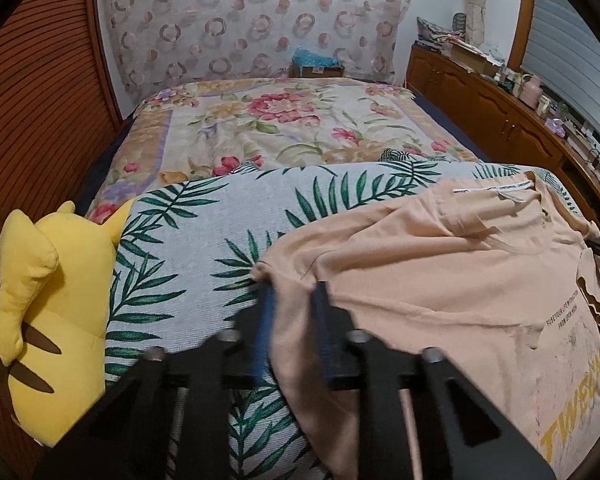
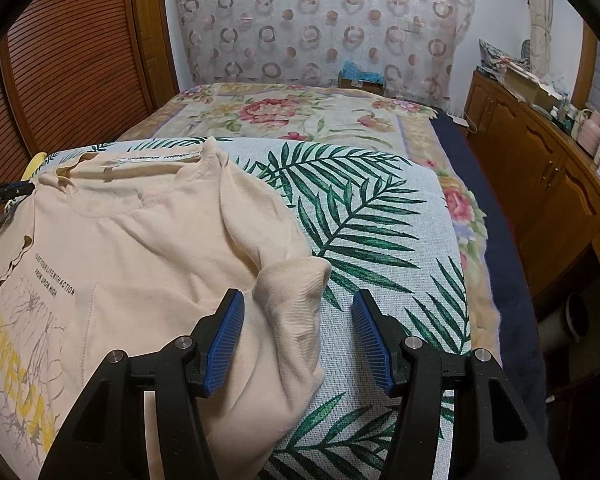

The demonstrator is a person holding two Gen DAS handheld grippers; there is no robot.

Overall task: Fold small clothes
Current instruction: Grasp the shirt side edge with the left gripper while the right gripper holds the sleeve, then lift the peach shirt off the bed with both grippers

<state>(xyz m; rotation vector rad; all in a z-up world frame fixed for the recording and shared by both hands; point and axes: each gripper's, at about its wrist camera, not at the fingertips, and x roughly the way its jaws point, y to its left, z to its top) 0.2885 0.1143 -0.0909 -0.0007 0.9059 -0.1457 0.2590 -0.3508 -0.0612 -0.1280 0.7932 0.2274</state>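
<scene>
The left gripper (image 1: 290, 292) is clamped on the sleeve edge of the peach T-shirt (image 1: 440, 280), fabric bunched between its blue pads; the right gripper (image 2: 298, 316) stands apart, the shirt's other sleeve (image 2: 288, 292) lying between its pads (image 2: 226, 336); the shirt lies face up on a palm-leaf cloth (image 2: 380, 216), collar at twelve o'clock; a yellow plush toy (image 1: 48, 312) sits at nine o'clock in the left view; beyond lies a floral bedspread (image 1: 284, 128), a wooden dresser (image 2: 540, 184) at three o'clock.
</scene>
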